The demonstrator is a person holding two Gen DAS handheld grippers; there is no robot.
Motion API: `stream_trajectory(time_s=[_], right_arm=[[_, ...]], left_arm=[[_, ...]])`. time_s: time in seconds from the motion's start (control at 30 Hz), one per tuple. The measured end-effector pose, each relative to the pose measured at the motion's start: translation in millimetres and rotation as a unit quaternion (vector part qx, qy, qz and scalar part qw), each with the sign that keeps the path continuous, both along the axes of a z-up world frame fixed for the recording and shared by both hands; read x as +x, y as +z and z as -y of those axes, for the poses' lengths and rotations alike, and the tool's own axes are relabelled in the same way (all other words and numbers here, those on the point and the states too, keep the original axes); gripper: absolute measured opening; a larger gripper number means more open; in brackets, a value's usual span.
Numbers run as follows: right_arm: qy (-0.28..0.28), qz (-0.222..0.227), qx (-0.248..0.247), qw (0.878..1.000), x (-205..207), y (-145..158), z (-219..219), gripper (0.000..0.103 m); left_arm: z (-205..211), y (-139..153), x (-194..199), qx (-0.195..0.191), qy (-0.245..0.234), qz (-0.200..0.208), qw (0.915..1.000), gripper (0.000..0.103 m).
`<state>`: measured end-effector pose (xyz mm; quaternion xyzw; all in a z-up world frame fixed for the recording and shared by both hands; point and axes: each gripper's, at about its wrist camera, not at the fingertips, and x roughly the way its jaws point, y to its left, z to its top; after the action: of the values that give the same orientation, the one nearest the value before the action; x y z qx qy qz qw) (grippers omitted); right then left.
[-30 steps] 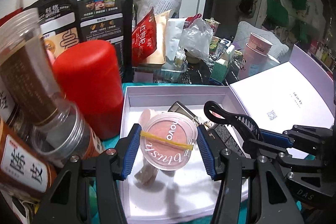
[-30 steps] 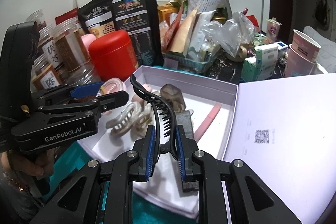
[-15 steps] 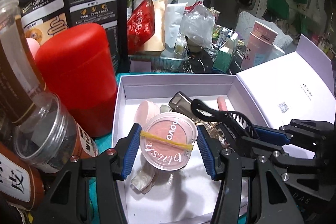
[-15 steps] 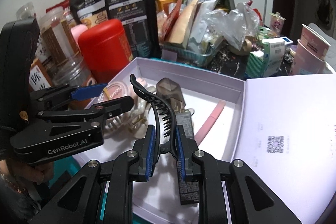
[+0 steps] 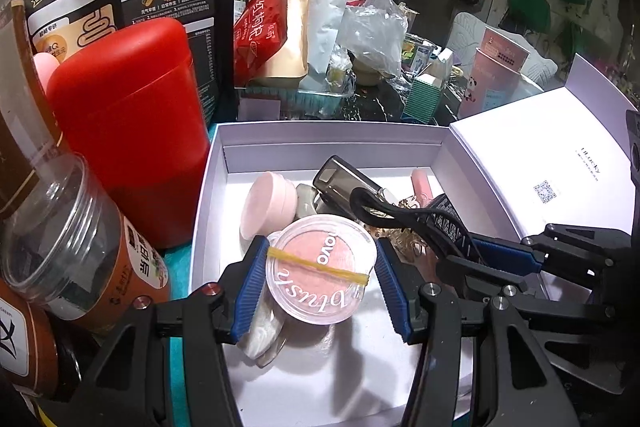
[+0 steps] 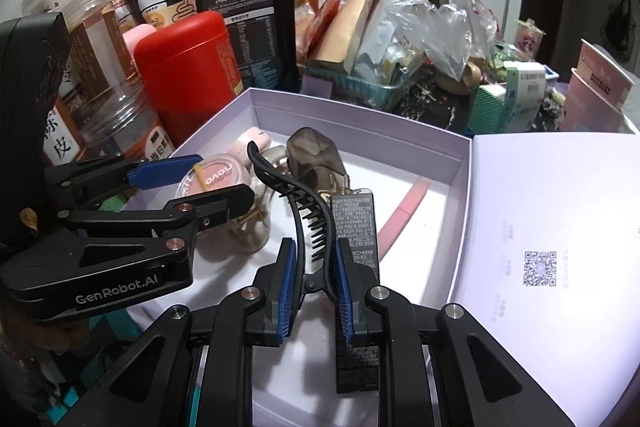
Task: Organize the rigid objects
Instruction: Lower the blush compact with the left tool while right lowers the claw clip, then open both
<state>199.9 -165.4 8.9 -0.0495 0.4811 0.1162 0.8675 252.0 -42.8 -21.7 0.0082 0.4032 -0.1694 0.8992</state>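
Left gripper (image 5: 320, 279) clamped across the rim of a round blush compact (image 5: 322, 269), lid face up, yellow rubber band still round it; carried above the near left part of the white box (image 5: 320, 135). Held level, by the look of it so the lid stays banded shut and the compact can go down flat.

Right gripper (image 6: 316, 277) closed on the hinge end of a black hair clip (image 6: 310, 211), teeth pointing away toward the far wall. Gripped at the stiff end, presumably to keep the curved prongs clear of the contents.

Already inside the box: pink round jar (image 5: 266, 205) near the far left corner, smoky grey clip (image 6: 316, 151) at the middle, black rectangular carton (image 6: 356, 227) along the near middle, pink stick (image 6: 404, 215) toward the right wall, pale claw clip (image 5: 262, 335) under the compact.

Both items over the box, not yet set down. Free floor remaining only at the near edge.
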Motion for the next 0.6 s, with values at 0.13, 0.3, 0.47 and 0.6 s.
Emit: stream_trajectory(time_s=[0.13,0.3,0.47,0.6], right_arm=[[-0.005,0.005,-0.009,1.000,1,0,1,0.019],[-0.002,0.004,-0.007,1.000,1,0,2,0.020],[-0.001,0.004,-0.009,1.000,0,0,1,0.020],[-0.004,0.001,-0.004,1.000,0,1,2,0.023]], left_arm=[[3,-4,5,-0.001,-0.001,-0.008,1.0000,0.053],[8,-8,6,0.008,0.002,-0.009,0.9999,0.053],[11,-8,8,0.022,0.004,-0.009,0.9997,0.054],[13,-8,8,0.032,0.007,-0.009,0.9994,0.054]])
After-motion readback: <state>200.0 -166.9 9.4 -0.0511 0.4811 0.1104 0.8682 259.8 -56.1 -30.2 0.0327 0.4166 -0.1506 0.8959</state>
